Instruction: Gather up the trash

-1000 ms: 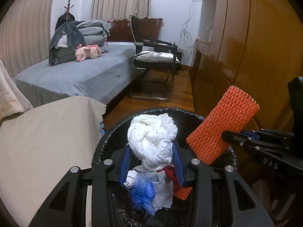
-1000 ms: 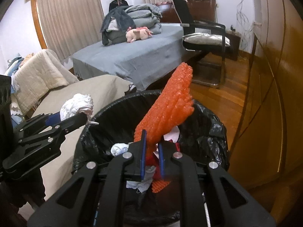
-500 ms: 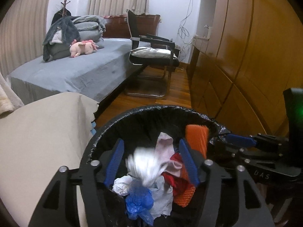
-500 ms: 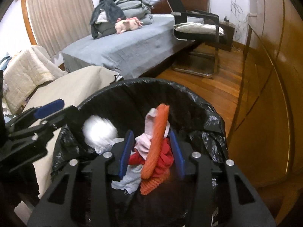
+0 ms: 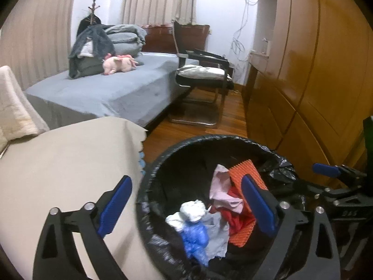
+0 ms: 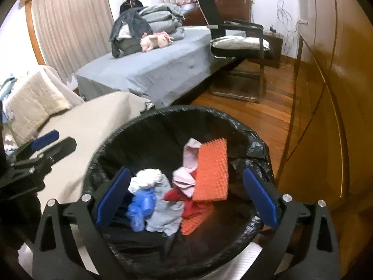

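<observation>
Both grippers are held over the trash bin (image 6: 163,116), a round bin lined with a black plastic bag that stands between the beige-covered surface (image 5: 70,163) and the wooden wardrobe (image 5: 314,81). The left gripper (image 5: 186,207) has just been opening and its jaws now stand wide apart with nothing between the pads — only the bin's contents are seen beyond them. The same holds for the right gripper (image 6: 186,196): its jaws have just been opening, they are spread fully, and nothing is gripped.

The trash is found inside the bin. The orange foam net sleeve (image 6: 212,170) lies on top of the heap, resting against a pink rag (image 6: 186,172) and something red beneath. The crumpled white tissue wad (image 5: 192,210) sits just beside a blue plastic piece (image 5: 194,238) and a pale grey bag (image 6: 163,214).

As far as can be judged, this round of collecting is finished: two pieces have been let go and both are in the bin, none draped over the rim. No further litter is seen on the beige surface, the bed (image 5: 105,93) or the wooden floor (image 6: 268,107) — though much of the room lies outside both views, so whether more remains cannot be told.
</observation>
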`<action>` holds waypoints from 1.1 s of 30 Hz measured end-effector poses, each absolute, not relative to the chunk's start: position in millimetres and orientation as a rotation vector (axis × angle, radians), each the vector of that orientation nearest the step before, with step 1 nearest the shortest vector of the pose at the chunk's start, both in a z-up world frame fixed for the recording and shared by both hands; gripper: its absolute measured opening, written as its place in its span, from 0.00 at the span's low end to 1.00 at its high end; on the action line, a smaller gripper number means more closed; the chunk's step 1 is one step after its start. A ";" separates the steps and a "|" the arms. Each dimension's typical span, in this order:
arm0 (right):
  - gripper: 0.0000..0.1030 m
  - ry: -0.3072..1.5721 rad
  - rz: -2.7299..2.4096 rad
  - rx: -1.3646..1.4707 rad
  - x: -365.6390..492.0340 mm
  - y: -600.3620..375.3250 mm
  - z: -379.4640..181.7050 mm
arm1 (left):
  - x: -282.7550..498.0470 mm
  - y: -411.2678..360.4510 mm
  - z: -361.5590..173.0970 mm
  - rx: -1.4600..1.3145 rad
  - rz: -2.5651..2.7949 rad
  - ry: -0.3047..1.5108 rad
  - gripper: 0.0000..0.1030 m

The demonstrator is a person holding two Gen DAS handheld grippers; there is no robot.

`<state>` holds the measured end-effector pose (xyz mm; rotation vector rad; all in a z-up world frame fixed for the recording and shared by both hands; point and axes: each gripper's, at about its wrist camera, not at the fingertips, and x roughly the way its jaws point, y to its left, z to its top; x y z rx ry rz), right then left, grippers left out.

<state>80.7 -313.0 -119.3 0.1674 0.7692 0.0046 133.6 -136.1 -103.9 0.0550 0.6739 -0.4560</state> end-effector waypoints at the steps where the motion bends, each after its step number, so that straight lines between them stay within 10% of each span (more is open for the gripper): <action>1: 0.93 0.760 0.006 0.167 78.1 -310.1 -114.0 | 129.6 -130.7 -98.7 0.052 -0.447 0.667 0.93; 33: 0.95 0.595 0.142 0.071 19.0 -236.0 -5.7 | 29.3 -67.8 4.2 0.028 -0.331 0.499 0.94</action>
